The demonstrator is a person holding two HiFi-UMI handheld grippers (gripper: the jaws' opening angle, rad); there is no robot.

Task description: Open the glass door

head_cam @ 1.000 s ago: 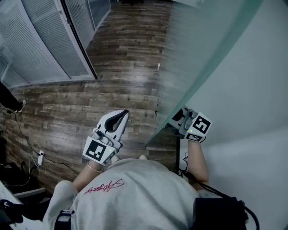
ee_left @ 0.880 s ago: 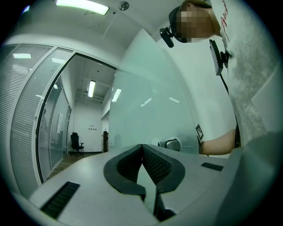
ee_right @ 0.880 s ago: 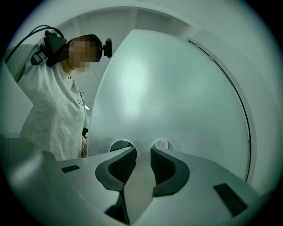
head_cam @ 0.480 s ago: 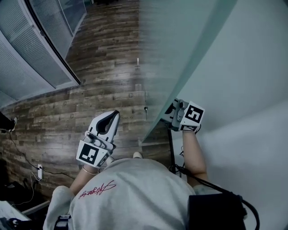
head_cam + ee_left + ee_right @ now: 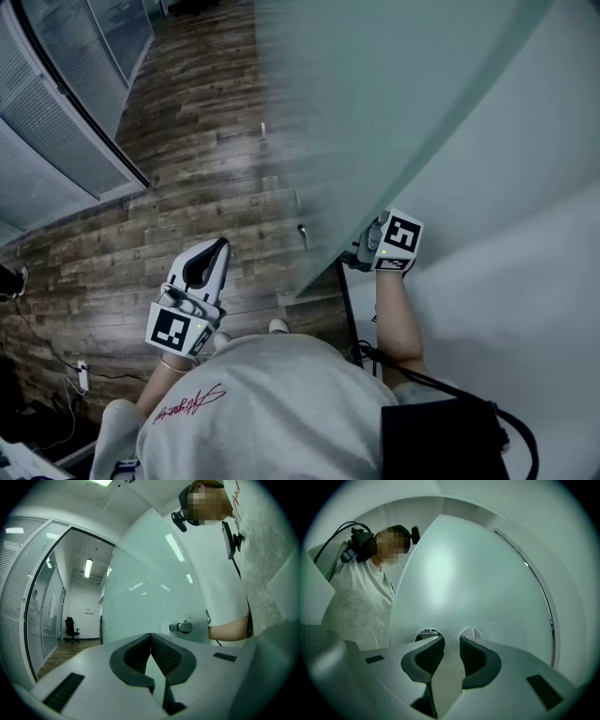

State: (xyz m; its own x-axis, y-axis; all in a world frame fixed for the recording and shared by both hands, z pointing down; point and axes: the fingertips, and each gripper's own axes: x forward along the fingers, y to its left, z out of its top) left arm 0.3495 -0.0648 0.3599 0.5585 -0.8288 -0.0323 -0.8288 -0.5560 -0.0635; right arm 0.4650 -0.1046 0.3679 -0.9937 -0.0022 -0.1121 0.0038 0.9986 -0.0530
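Far left, head view: glazed partition with blinds (image 5: 56,122), and wood plank floor (image 5: 187,187) running past it.

Left tongs (image 5: 216,248) are held level over the floor, off to the left of the door and well apart from it. Marker cube (image 5: 176,330) sits at the rear. In the left gripper view the left tongs (image 5: 150,635) are pressed together, pad tips meeting, with nothing between them. Beyond them is a lit corridor with an office chair (image 5: 70,629) at its far end.

Centre: person's pale shirt (image 5: 262,403) at the bottom of the head view.

Glass door (image 5: 375,103), frosted, stands ajar. Its free edge slants down toward the person, with floor showing past its lower corner. The door handle (image 5: 183,627), a metal stub, sits near that edge, and the person's forearm (image 5: 227,630) passes behind the door at handle height.

Right tongs (image 5: 361,253) are at the door's edge, tips hidden by the glass in the head view. In the right gripper view the right tongs (image 5: 451,641) are spread part-way and pinch a pale piece of the handle; a round fitting peeks out either side of the tips.

Right: white wall (image 5: 525,234).
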